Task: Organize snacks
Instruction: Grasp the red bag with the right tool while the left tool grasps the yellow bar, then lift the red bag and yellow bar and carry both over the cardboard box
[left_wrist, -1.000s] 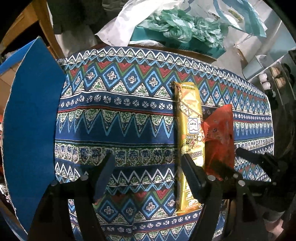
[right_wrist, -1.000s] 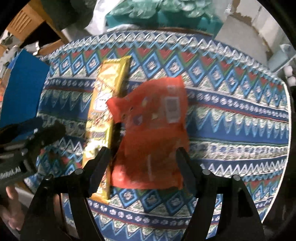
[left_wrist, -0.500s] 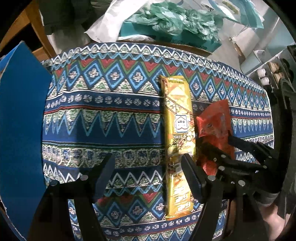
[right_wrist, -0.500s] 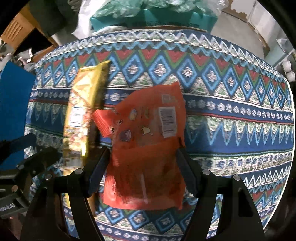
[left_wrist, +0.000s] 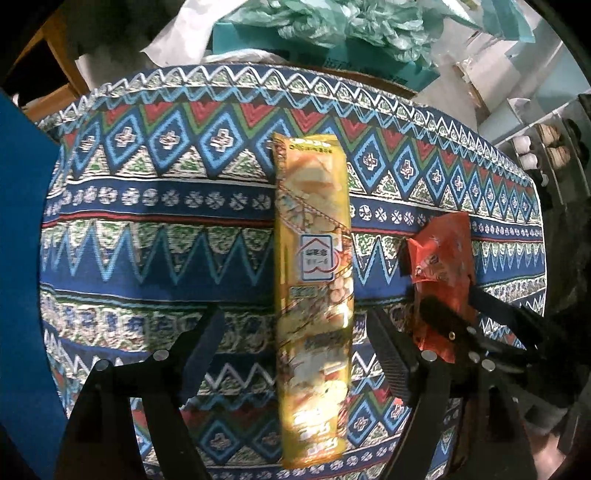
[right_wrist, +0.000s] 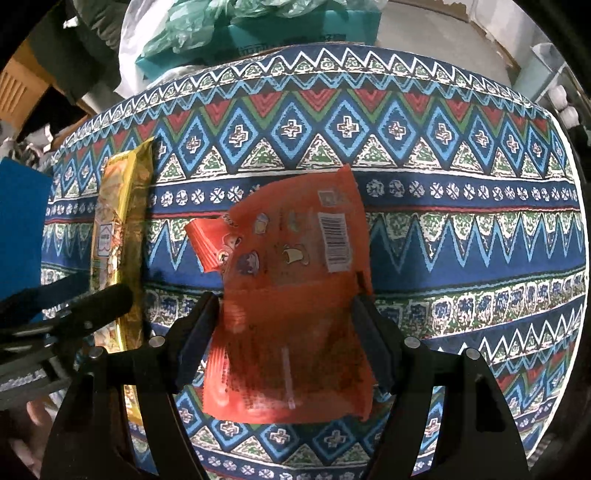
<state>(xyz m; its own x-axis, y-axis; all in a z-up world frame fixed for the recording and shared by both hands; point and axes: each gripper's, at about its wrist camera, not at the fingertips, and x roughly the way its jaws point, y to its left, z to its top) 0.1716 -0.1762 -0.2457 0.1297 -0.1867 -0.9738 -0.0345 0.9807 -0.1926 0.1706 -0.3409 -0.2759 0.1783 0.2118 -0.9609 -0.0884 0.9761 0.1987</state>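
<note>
A long yellow snack pack (left_wrist: 314, 295) lies lengthwise on the patterned tablecloth (left_wrist: 166, 240). My left gripper (left_wrist: 295, 328) is open, with its fingers on either side of the pack's near half. An orange snack bag (right_wrist: 291, 295) lies to the right of the yellow pack (right_wrist: 118, 229). My right gripper (right_wrist: 284, 314) is open, its fingers straddling the bag's near half and close to its edges. The orange bag (left_wrist: 443, 266) and the right gripper (left_wrist: 469, 317) also show at the right of the left wrist view. The left gripper (right_wrist: 74, 306) shows at the left of the right wrist view.
A blue board (left_wrist: 22, 258) stands along the table's left edge. Behind the table are a teal box with green tissue (left_wrist: 351, 29), white plastic bags (left_wrist: 184, 33) and a wooden chair (left_wrist: 55, 55). A shelf with small items (left_wrist: 546, 147) stands at the far right.
The left gripper has shifted right and now straddles the yellow pack. The right gripper has moved the orange bag slightly away from the yellow pack, leaving a gap.
</note>
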